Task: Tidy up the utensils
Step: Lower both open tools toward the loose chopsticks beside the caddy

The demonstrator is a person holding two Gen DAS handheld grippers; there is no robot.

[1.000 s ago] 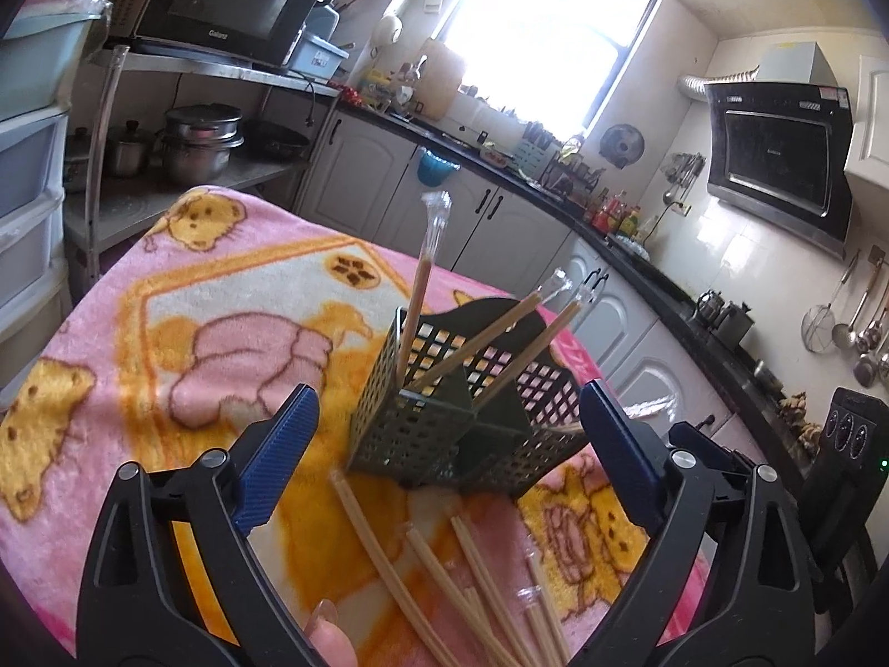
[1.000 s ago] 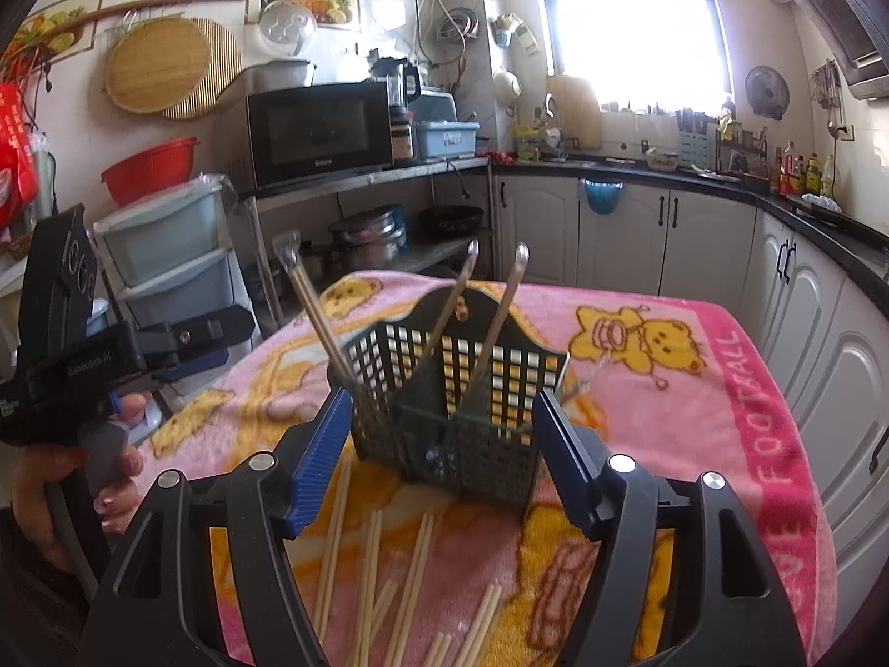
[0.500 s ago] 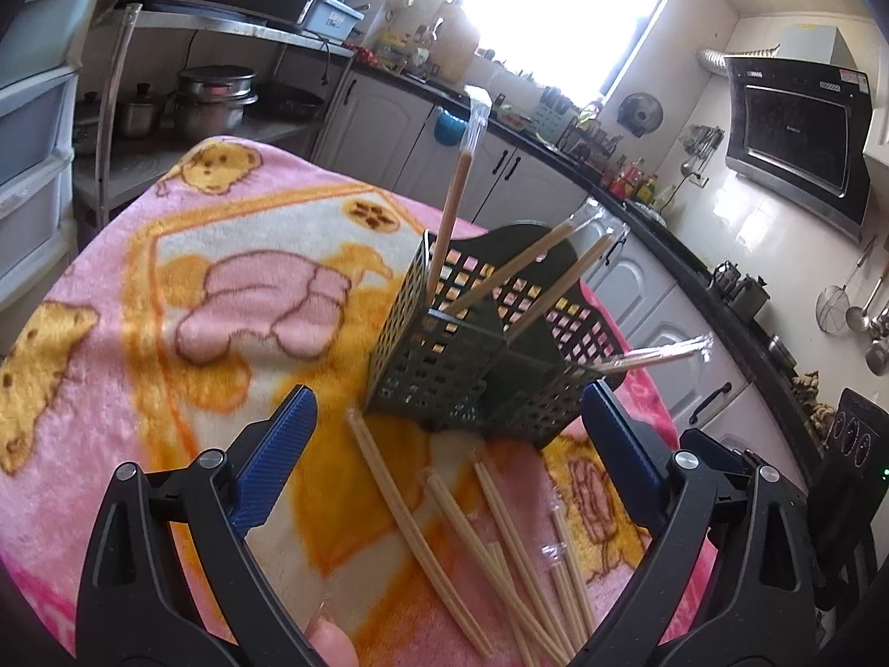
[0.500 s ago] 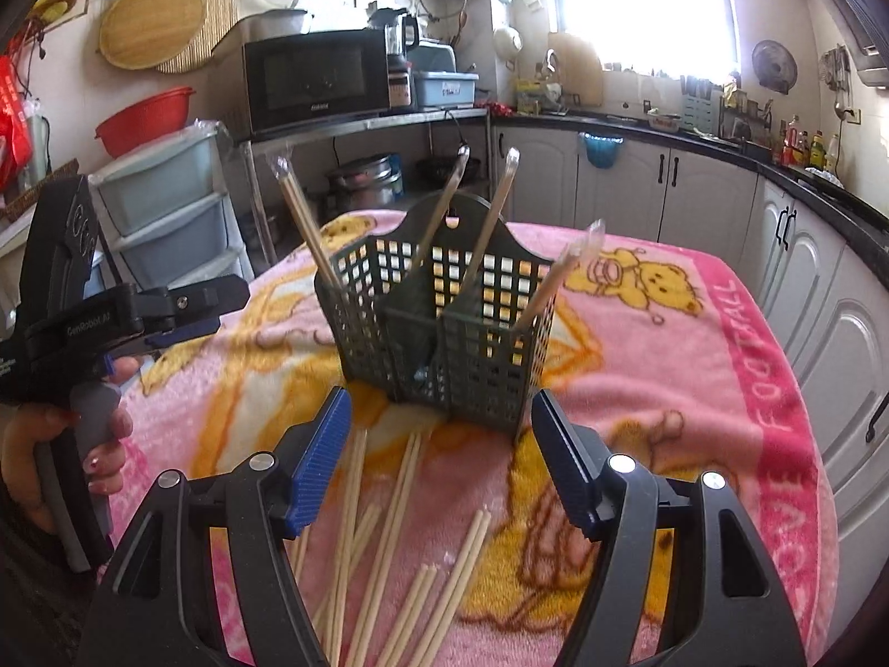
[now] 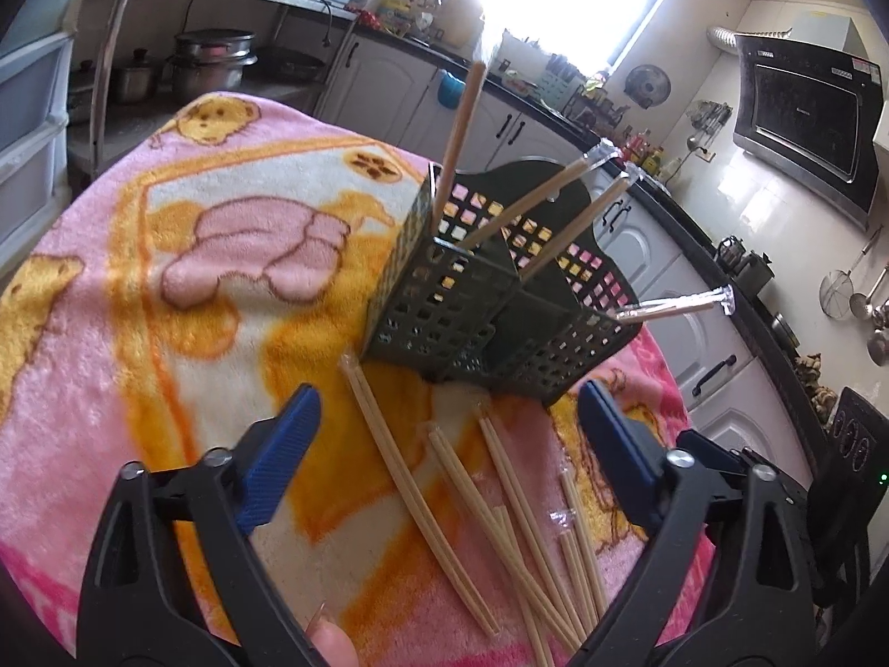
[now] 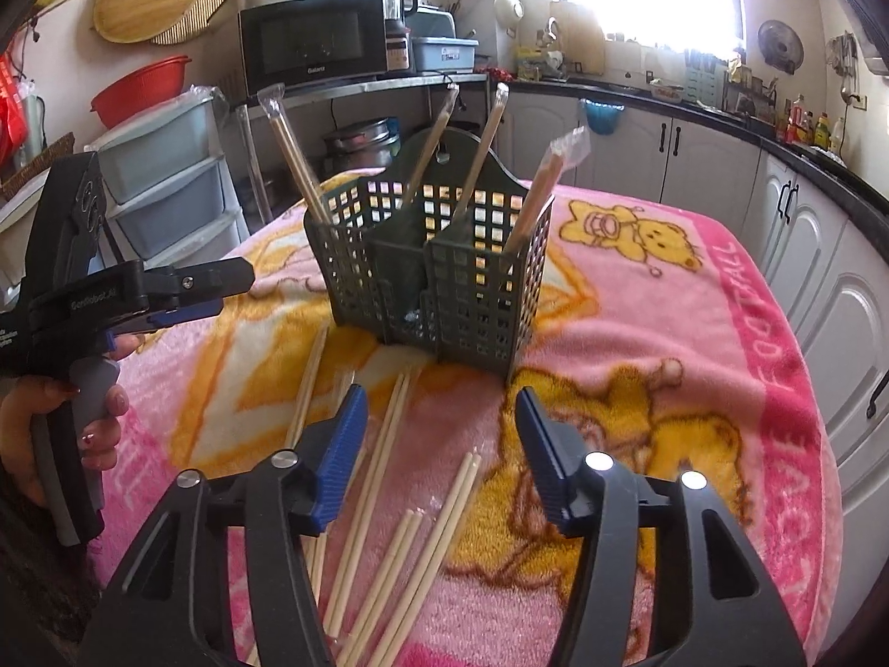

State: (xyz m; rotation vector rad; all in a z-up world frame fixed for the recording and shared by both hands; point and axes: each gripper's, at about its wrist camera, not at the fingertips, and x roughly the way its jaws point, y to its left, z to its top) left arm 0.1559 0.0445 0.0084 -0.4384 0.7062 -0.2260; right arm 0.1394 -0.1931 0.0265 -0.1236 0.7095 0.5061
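A dark green slotted utensil basket (image 5: 489,300) (image 6: 439,272) stands upright on a pink cartoon blanket (image 5: 139,289) (image 6: 694,333). Several wrapped chopstick pairs (image 5: 464,128) (image 6: 294,150) lean out of its compartments. Several loose wooden chopsticks (image 5: 422,500) (image 6: 439,533) lie on the blanket in front of the basket. My left gripper (image 5: 444,433) is open and empty above the loose chopsticks; it also shows at the left of the right wrist view (image 6: 222,283). My right gripper (image 6: 439,439) is open and empty over the same pile.
Kitchen cabinets (image 6: 639,150) and a counter run behind the table. A shelf with a microwave (image 6: 314,50), pots (image 5: 214,61) and plastic drawers (image 6: 166,183) stands at the left. A range hood (image 5: 805,128) hangs at the right.
Both grippers have pulled back and up from the basket and tilted down, so more loose chopsticks show below them. Both stay open.
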